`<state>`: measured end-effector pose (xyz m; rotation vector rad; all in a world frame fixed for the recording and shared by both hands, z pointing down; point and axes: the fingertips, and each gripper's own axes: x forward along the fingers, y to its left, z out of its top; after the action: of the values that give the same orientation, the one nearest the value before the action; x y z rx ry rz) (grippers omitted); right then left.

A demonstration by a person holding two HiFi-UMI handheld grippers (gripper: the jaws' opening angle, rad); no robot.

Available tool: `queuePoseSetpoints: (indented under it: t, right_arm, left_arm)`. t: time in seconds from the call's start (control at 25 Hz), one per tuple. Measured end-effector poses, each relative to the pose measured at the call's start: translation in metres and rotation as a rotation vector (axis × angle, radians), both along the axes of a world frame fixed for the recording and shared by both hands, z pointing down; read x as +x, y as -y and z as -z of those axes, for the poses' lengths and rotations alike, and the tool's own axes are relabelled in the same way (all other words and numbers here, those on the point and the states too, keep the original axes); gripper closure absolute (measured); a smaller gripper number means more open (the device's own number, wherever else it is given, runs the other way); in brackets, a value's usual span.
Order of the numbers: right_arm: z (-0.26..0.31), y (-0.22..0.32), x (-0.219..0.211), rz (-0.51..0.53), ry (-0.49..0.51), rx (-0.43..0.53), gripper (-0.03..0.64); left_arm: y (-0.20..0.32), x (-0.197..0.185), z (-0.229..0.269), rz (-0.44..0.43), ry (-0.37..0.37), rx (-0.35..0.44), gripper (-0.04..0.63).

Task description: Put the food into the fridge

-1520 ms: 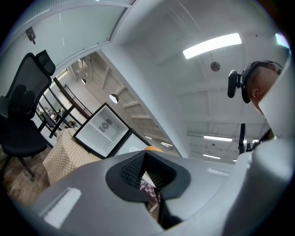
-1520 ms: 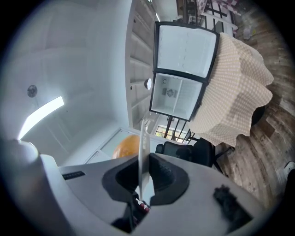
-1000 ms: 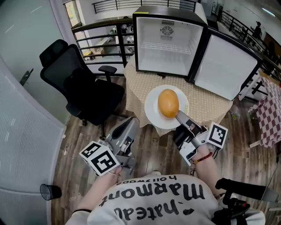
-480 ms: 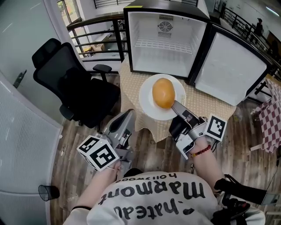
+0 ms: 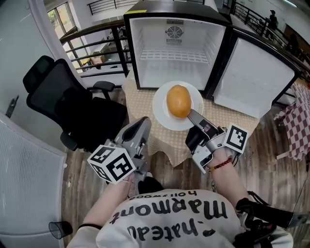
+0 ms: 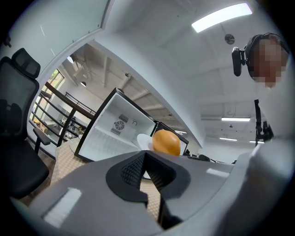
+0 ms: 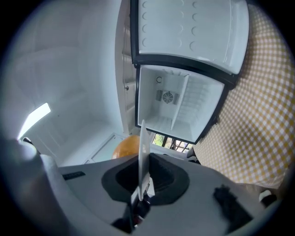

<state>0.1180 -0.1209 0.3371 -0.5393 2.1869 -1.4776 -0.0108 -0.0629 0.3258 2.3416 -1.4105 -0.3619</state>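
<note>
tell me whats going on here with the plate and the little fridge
A person holds a gripper in each hand. The right gripper is clamped on the rim of a white plate that carries a round orange food. The plate sits over the checked table, just in front of the fridge. The fridge door stands wide open and the inside looks bare. The left gripper is shut, empty and off to the side.

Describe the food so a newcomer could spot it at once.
Find the open white fridge on the checked table. In front of it the right gripper holds a white plate by its rim. The food is the smooth orange-brown bun on it, the plate's only load.
</note>
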Motion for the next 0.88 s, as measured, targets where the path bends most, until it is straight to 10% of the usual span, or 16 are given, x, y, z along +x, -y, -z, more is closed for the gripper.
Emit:
queuePoseSetpoints:
  t: [0.88]
  right_arm:
    - [-0.009, 0.136, -0.082, -0.335, 0.054, -0.068, 0.586]
  left_arm:
    - [0.170, -0.071, 0.001, -0.372, 0.158, 0.018, 0.592]
